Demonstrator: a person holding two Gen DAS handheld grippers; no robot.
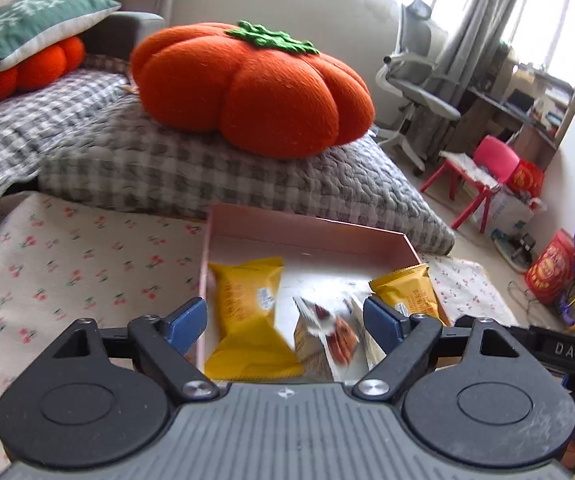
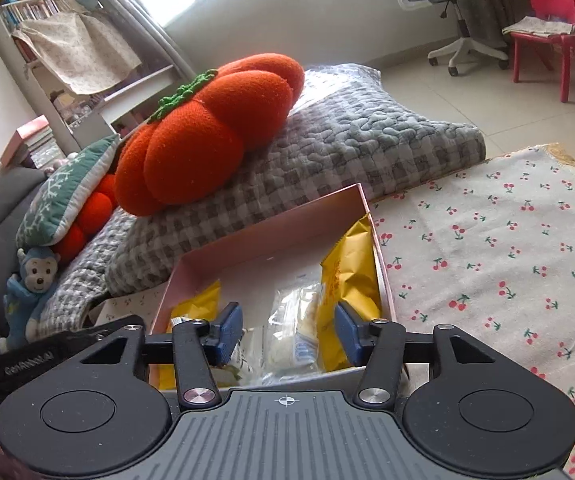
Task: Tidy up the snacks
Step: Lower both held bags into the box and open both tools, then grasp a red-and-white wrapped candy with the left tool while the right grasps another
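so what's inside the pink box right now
In the pink box: a yellow snack packet on one side, another yellow packet opposite, and clear wrapped snacks between them. The near end is hidden behind both grippers.

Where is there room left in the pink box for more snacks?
The far half of the pink box, behind the yellow packets, shows bare floor. The near half is crowded with packets. The cherry cloth beside the box is bare too.
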